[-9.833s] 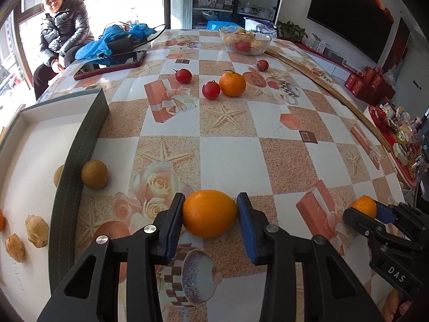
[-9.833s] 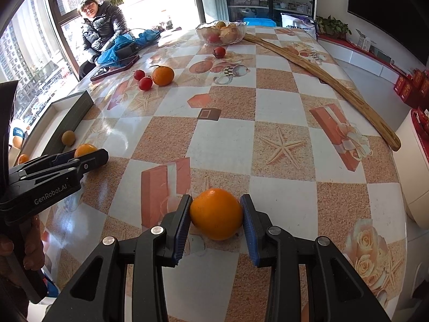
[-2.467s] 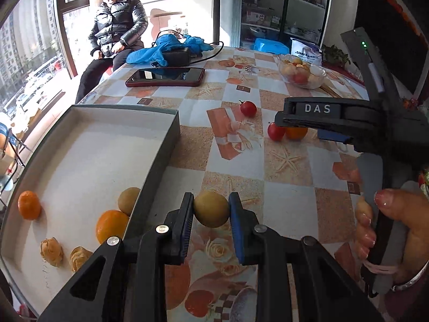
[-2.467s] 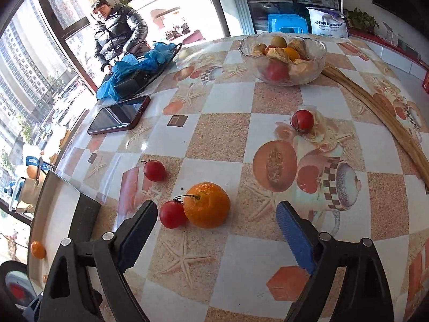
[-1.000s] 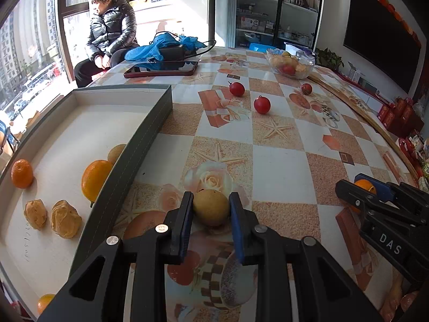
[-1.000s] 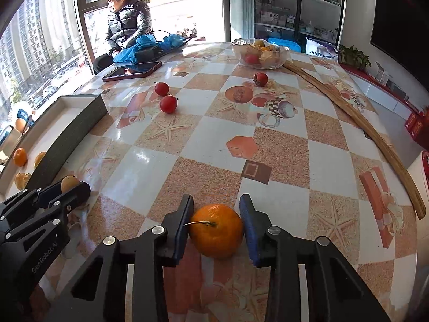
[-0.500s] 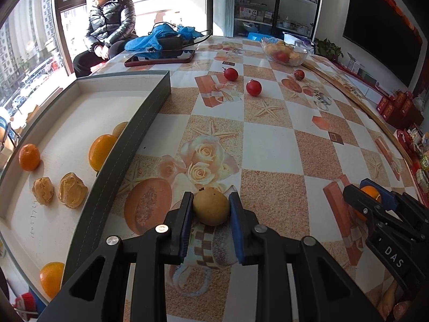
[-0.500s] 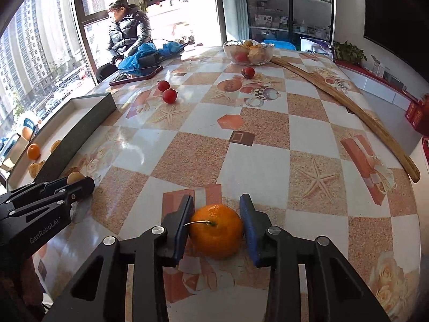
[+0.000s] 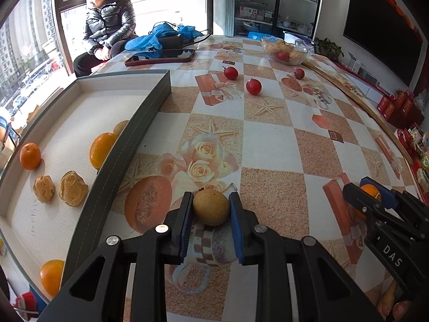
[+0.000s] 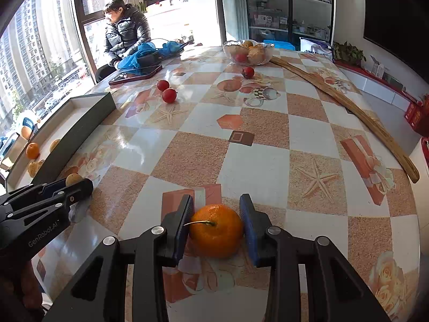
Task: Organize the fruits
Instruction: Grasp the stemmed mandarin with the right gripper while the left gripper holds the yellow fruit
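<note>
Right wrist view: right gripper [image 10: 216,224] fingers are holding an orange [image 10: 216,230], stem pointing left; left gripper [image 9: 210,216], reading "GenRobot.AI", is clamping a pear [image 9: 211,207].

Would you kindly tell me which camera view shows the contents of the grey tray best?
The left wrist view: the tray lies open, showing oranges and walnut-like pieces inside. The right wrist view shows the tray only edge-on at far left, with a few fruits glimpsed.

"DAS" on right tool [image 9: 371,191], "GenRobot.AI" on left tool [image 10: 73,185]
</note>
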### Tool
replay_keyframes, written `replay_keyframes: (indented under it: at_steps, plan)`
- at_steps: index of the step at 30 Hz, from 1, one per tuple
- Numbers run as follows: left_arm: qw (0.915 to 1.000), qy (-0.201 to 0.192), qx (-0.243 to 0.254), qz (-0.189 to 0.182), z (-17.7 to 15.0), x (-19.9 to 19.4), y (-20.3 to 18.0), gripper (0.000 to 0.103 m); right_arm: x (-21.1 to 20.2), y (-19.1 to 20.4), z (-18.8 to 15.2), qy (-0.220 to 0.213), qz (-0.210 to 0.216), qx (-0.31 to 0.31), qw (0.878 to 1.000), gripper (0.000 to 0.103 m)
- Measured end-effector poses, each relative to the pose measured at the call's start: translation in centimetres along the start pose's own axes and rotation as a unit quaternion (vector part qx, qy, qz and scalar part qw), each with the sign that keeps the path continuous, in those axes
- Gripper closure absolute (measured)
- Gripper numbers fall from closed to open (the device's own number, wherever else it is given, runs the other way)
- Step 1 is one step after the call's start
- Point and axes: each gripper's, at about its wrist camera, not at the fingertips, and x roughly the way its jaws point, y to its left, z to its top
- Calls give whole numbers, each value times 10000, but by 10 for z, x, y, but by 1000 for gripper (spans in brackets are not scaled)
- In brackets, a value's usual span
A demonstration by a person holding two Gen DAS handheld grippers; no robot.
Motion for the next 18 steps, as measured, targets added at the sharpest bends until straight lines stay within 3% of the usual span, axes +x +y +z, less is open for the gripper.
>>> replay_keyframes:
  at_steps: [8,18]
  plan:
    - [9994,115,-57,-326,0,-3,10,74,-1,1,-1,30,-36,-18,10000,65]
    - [9991,117,-46,-395,-5,-7,13,74,-3,3,-4,11,-98,-39,9999,66]
